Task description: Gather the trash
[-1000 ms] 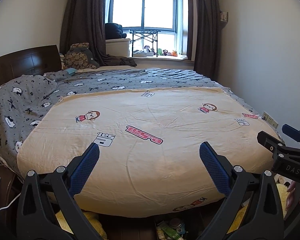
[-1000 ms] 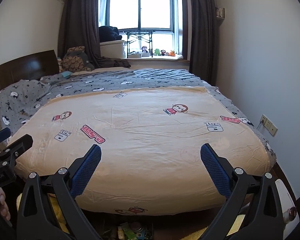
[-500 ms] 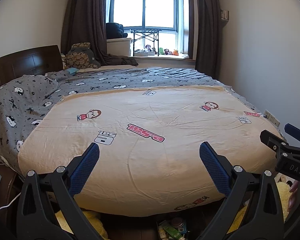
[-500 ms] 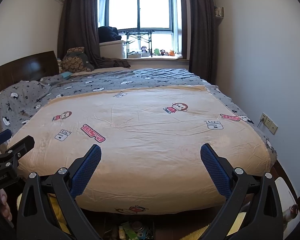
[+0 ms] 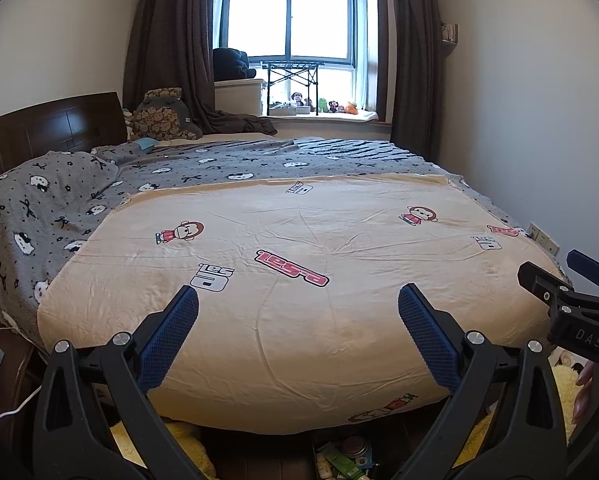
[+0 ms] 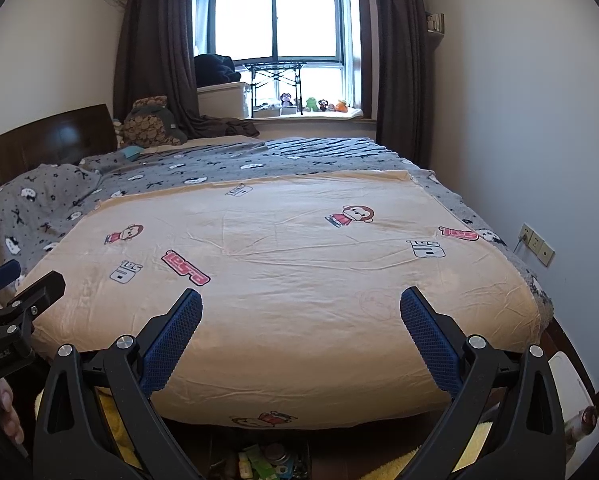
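Trash (image 5: 345, 458) (image 6: 265, 462) was a jumble of small stuff on the dark floor right under the bed's foot edge: a green packet, a round tin, little bottles, mostly half hidden.

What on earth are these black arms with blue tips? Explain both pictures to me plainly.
No robot here: a person carries a two-finger tool in each hand, with a camera on each looking forward along the fingers. One picture is from the left hand-held gripper, the other from the right hand-held gripper; each glimpses the other at its edge. Both are open and hold nothing. Ahead lies a bed with a beige cartoon-print sheet and a grey blanket behind. On the floor at the bed's foot sits a small pile of packets and bottles, likely the trash to collect.
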{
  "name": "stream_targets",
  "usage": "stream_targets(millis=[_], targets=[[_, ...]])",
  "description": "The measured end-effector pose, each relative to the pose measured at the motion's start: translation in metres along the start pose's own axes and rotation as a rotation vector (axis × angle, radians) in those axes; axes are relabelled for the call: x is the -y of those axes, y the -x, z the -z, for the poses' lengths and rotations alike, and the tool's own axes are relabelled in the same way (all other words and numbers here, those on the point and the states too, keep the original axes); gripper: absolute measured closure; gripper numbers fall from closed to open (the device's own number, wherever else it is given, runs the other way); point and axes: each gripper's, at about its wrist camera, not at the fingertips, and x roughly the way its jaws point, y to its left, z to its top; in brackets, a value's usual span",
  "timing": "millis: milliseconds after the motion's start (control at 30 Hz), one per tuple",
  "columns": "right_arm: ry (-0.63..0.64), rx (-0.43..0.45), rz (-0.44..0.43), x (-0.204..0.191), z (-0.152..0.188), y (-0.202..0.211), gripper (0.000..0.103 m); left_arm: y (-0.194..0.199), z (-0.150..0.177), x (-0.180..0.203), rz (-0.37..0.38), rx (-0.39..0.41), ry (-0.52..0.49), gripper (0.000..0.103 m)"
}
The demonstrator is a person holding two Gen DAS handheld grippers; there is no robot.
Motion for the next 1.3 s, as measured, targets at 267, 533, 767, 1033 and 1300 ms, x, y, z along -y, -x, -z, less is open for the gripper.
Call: stream_targets(millis=[267, 533, 767, 1033, 1300], targets=[[-0.001, 0.001, -0.001, -0.0014, -0.0002, 0.0009, 0.004, 0.0005, -0.0007, 0.0007, 0.001, 0.0, 0.002, 0.008], [-0.003, 0.0, 0.001, -0.0019, -0.0006, 0.0008, 0.004, 0.0002, -0.002, 0.0024, 0.001, 0.002, 0.004, 0.008], [-0.002, -0.001, 0.001, -0.0024, -0.0004, 0.0008, 0.004, 0.0005, -0.002, 0.0022, 0.0, 0.003, 0.004, 0.008], [-0.001, -0.001, 0.001, -0.0026, -0.0008, 0.0009, 0.004, 0.0008, -0.0023, 0.0025, -0.002, 0.004, 0.005, 0.008], [0.002, -0.003, 0.0, -0.0032, -0.0014, -0.0001, 0.004, 0.0021, -0.0044, 0.003, -0.004, 0.006, 0.004, 0.008]])
